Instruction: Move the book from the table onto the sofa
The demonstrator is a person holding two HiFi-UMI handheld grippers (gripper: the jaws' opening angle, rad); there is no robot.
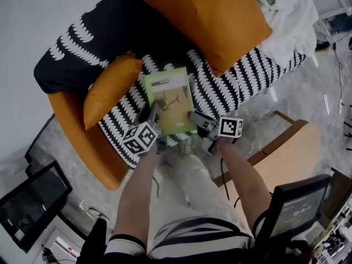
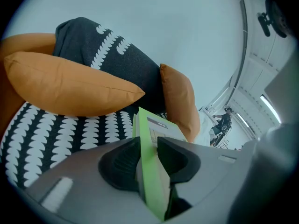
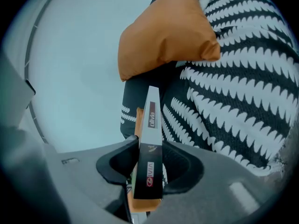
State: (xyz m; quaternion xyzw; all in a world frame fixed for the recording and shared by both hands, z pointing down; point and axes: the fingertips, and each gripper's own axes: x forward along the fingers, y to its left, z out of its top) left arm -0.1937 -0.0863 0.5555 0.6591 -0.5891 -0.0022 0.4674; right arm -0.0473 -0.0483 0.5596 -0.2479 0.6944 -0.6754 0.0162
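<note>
A green-covered book [image 1: 169, 99] hangs level just above the sofa seat [image 1: 220, 87], which wears a black cover with white leaf rows. My left gripper [image 1: 153, 114] is shut on the book's near left edge, and my right gripper [image 1: 196, 117] is shut on its near right corner. In the left gripper view the green book [image 2: 152, 171] stands edge-on between the pads of the left gripper [image 2: 148, 160]. The right gripper view shows the book's white spine [image 3: 150, 125] pinched in the right gripper [image 3: 149, 164].
A small orange cushion [image 1: 110, 89] lies left of the book and a large orange cushion [image 1: 206, 15] leans behind it. White cloth [image 1: 289, 15] is heaped at the sofa's right end. A wooden table [image 1: 286, 158] stands at my right; a dark screen [image 1: 33, 199] stands lower left.
</note>
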